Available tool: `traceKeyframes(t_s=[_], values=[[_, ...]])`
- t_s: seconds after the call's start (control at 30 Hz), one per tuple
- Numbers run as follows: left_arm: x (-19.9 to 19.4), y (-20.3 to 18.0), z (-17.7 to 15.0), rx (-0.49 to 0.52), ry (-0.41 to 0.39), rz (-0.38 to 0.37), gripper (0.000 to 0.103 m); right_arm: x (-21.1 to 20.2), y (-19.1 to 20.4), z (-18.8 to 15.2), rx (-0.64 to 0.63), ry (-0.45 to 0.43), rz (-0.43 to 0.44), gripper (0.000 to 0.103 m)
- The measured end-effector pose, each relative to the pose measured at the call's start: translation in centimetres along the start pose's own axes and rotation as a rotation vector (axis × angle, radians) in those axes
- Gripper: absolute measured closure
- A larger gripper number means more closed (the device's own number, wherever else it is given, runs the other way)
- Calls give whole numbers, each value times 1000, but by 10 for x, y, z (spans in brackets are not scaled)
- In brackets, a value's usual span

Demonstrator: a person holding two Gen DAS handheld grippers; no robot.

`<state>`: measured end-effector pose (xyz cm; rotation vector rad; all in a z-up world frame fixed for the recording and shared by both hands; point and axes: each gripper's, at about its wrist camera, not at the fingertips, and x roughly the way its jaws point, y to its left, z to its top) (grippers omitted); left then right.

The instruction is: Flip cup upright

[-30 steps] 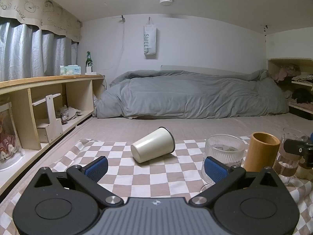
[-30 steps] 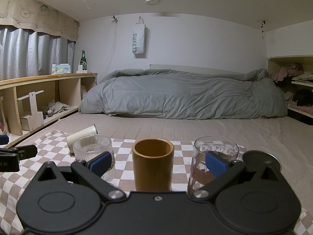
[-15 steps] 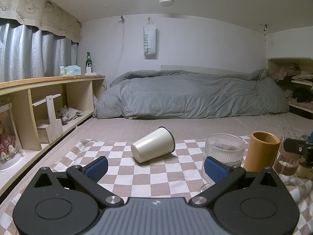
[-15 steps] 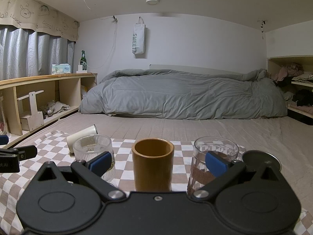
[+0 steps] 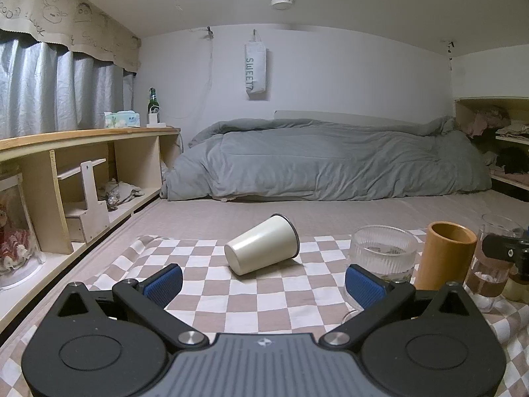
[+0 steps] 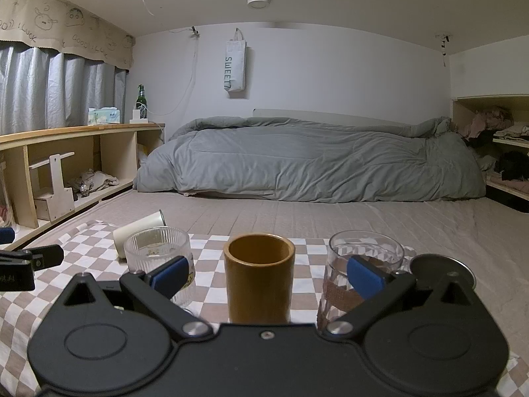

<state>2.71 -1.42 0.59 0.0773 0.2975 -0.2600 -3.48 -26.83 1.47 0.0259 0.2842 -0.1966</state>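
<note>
A cream cup [image 5: 263, 244] lies on its side on the checkered cloth [image 5: 211, 297], its base toward me and its dark-rimmed mouth pointing away to the right. My left gripper [image 5: 264, 281] is open and empty, just short of the cup, with the cup between the lines of its blue pads. In the right wrist view the cup [image 6: 139, 230] shows at the left, partly hidden behind a ribbed glass [image 6: 158, 253]. My right gripper [image 6: 268, 273] is open and empty, with a brown cup [image 6: 259, 276] standing upright between its fingers.
A ribbed glass bowl [image 5: 383, 251], the brown cup [image 5: 446, 253] and a clear glass [image 5: 492, 258] stand in a row right of the cream cup. A round lid [image 6: 443, 269] lies far right. Wooden shelves [image 5: 82, 178] run along the left. A grey duvet [image 5: 324, 162] lies behind.
</note>
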Motion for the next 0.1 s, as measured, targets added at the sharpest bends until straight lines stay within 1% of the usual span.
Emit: traceKeyframes(t_s=[0.1], values=[[0,0,0,2,1,0,0,0,0,0,-1,1,-1,0]])
